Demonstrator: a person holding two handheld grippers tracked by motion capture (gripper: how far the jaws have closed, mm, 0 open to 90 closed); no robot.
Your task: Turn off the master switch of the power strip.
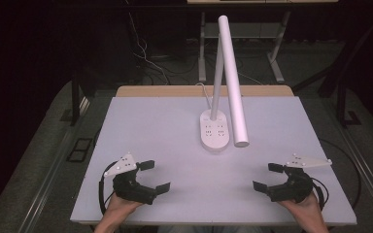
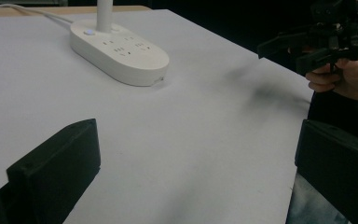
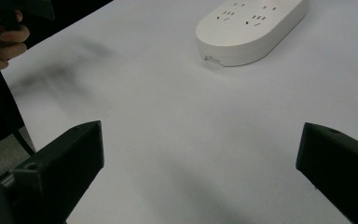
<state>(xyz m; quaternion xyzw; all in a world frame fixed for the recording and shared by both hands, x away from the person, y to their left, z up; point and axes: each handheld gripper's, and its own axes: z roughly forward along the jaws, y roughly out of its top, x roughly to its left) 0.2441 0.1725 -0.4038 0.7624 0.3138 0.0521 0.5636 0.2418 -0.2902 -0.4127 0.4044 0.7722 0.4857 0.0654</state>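
Two hands, two tools, jaws wide apart

The left tool (image 1: 154,175) is at the near left of the surface (image 1: 175,145), held from below by the left hand (image 1: 121,208). Its two black jaws stand far apart with nothing between them and point toward the middle. The right tool (image 1: 267,176) is at the near right, held by the right hand (image 1: 303,206). Its jaws are also spread wide, hold nothing, and point toward the middle, so the two tools face each other, well apart. A grey three-cornered plate sits on top of each tool. In the left gripper view, the fingers (image 2: 324,79) of the right hand curl around the right tool's handle.
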